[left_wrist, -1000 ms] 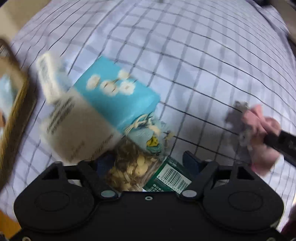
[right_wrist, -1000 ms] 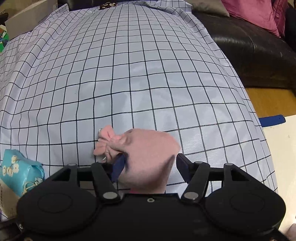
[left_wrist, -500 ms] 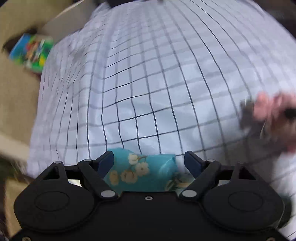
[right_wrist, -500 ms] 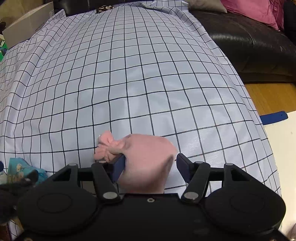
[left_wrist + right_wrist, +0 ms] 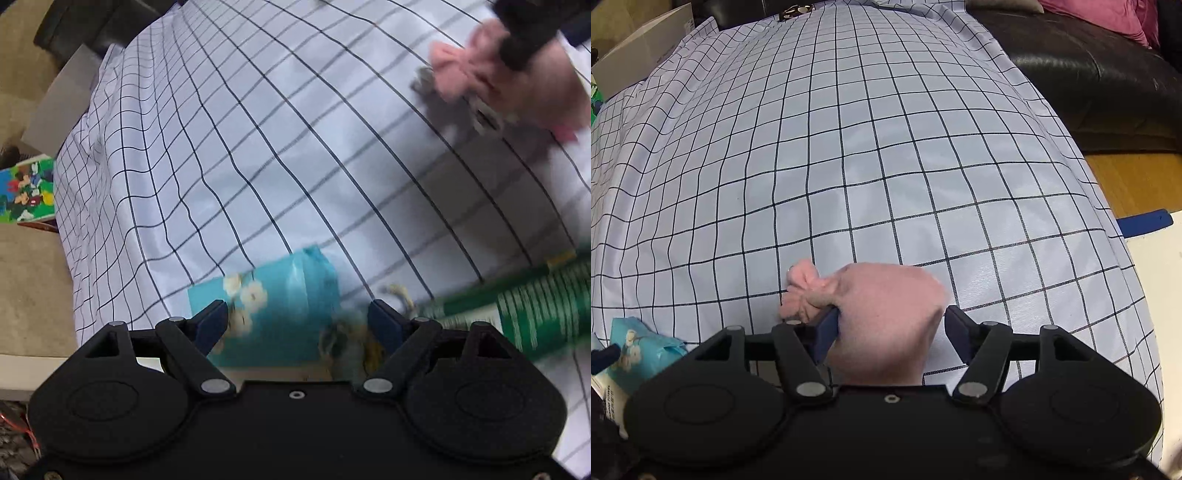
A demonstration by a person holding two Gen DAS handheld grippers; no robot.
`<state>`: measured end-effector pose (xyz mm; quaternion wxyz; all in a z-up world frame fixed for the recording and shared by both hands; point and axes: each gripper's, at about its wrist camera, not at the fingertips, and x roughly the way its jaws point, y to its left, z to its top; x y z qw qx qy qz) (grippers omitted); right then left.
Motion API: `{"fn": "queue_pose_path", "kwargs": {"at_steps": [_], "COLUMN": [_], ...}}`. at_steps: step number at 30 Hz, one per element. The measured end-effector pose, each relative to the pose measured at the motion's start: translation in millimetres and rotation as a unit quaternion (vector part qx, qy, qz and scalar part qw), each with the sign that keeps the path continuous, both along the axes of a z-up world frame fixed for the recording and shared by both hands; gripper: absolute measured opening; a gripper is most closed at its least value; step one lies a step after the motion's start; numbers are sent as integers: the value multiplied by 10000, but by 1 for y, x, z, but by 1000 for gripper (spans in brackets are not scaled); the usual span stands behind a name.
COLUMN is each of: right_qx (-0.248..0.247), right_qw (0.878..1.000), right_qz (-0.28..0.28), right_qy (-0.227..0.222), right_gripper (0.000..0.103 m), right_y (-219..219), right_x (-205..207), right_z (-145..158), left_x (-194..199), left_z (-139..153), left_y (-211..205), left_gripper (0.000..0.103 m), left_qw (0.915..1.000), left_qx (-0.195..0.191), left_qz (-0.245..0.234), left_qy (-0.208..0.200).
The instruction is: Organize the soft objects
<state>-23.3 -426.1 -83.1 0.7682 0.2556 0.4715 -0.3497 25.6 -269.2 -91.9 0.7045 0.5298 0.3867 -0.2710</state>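
The left tool (image 5: 297, 317) is spread, and its jaws have just been opening. A teal flowered soft pack (image 5: 280, 295) lies between them with no clear pinch on it, though that part of the left wrist view is blurred. The pack sits on the checked cloth (image 5: 886, 147) that covers the bench, close to the near left corner. The right wrist view shows it there too, at the near edge (image 5: 646, 350). A blurred green package (image 5: 546, 314) lies just to its right along the same near edge.

The right tool (image 5: 886, 325) is pinching a pink drawstring pouch (image 5: 886, 321) by its body. Its jaws have just eased slightly wider around the pouch, whose gathered neck pokes out to the left. From the left wrist camera the pouch (image 5: 517, 85) hangs just above the cloth over its own shadow, further in toward the middle of the bench and well apart from the teal pack.

Off the bench, a colourful cartoon box (image 5: 29, 188) sits beyond the left edge. A cardboard box (image 5: 642, 48) is at the far left corner, and a black leather sofa (image 5: 1089, 85) runs along the right edge
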Motion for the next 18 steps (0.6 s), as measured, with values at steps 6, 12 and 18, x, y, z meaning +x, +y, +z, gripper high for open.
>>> {"fn": "queue_pose_path", "kwargs": {"at_steps": [6, 12, 18], "right_qx": [55, 62, 96], "right_qw": [10000, 10000, 9999], "right_qz": [-29, -61, -64], "right_qy": [-48, -15, 40], "right_gripper": [63, 63, 63], "right_y": [1, 0, 0], "right_x": [-2, -5, -8], "right_z": [3, 5, 7], "left_x": [-22, -36, -37], "left_z": [0, 5, 29], "left_y": [29, 58, 95], "left_gripper": [81, 81, 80], "left_qw": [9999, 9997, 9887], "left_qx": [-16, -159, -878], "left_qz": [-59, 146, 929], "left_qy": [-117, 142, 780]}}
